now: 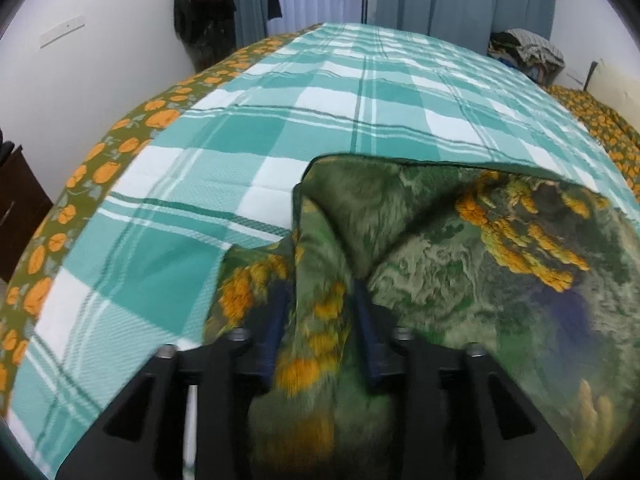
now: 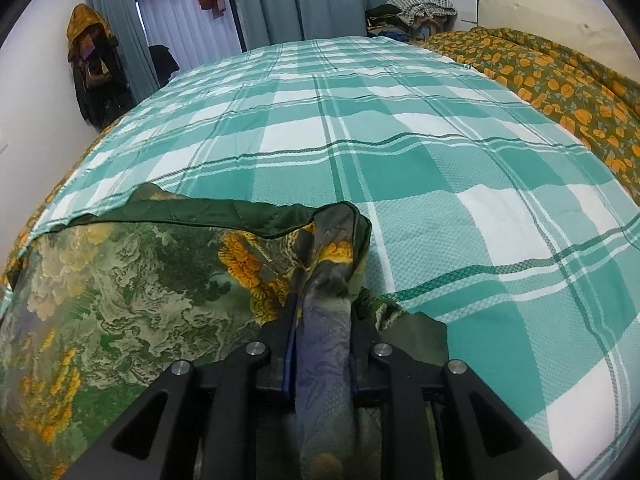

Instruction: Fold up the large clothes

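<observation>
Motion blur smears the green, orange-flowered satin cloth between the left hand-held gripper's blue fingers, so contact cannot be told. The cloth runs past the lower picture edges in both views. In the right hand-held gripper, bunched fabric hides the finger pads. The heap of clothes far ahead is too small to sort.

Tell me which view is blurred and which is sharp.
Left wrist view: the green printed cloth and the left gripper are smeared with motion blur. Right wrist view: the cloth and the right gripper are sharp. Both bend the checked bedcover.
</observation>
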Action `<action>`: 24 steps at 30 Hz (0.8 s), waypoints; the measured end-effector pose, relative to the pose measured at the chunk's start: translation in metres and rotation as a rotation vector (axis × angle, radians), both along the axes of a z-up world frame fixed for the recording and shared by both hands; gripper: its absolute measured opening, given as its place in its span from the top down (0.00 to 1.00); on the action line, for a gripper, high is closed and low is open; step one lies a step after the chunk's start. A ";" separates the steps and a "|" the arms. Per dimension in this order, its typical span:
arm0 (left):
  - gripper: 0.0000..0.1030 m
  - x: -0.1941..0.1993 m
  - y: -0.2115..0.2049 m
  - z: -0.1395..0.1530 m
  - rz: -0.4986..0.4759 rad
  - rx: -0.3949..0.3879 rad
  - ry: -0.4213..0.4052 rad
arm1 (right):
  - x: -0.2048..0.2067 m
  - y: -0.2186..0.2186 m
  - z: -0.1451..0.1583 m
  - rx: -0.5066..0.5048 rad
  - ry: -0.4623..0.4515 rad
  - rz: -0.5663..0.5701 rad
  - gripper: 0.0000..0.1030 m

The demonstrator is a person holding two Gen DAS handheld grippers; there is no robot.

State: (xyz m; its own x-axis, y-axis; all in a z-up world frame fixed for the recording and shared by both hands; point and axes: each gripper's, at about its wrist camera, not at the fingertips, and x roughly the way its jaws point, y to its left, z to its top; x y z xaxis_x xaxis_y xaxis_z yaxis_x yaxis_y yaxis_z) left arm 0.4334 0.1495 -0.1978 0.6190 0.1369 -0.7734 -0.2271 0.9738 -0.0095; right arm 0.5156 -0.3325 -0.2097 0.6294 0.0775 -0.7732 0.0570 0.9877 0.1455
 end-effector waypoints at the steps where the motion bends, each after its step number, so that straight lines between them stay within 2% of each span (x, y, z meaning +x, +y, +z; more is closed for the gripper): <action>1: 0.39 -0.005 0.001 0.006 -0.001 -0.002 -0.007 | -0.003 -0.005 0.007 0.015 0.004 -0.009 0.78; 2: 0.31 -0.012 0.000 0.014 -0.007 -0.005 -0.020 | -0.007 -0.009 0.014 0.022 -0.002 -0.024 0.71; 3: 0.30 -0.020 -0.002 0.025 -0.023 -0.008 -0.040 | -0.013 -0.013 0.022 0.027 -0.017 -0.042 0.60; 4: 0.30 -0.025 -0.004 0.032 -0.041 -0.010 -0.053 | -0.019 -0.016 0.031 0.034 -0.037 -0.059 0.57; 8: 0.18 -0.030 -0.024 0.060 -0.122 -0.011 -0.097 | -0.047 -0.019 0.063 0.057 -0.110 -0.039 0.56; 12: 0.16 -0.013 -0.046 0.070 -0.172 -0.024 -0.110 | -0.058 0.005 0.075 0.069 -0.110 0.109 0.56; 16: 0.16 0.012 -0.060 0.049 -0.184 0.000 -0.048 | -0.053 0.032 0.059 0.075 -0.043 0.222 0.56; 19: 0.16 0.024 -0.049 0.018 -0.124 0.016 0.024 | -0.047 0.032 0.031 0.097 0.024 0.198 0.56; 22: 0.16 0.017 -0.027 0.001 -0.088 -0.082 0.006 | -0.049 0.016 0.017 0.203 0.003 0.173 0.56; 24: 0.16 0.014 -0.027 0.004 -0.092 -0.075 0.004 | -0.052 0.008 0.017 0.246 -0.012 0.160 0.56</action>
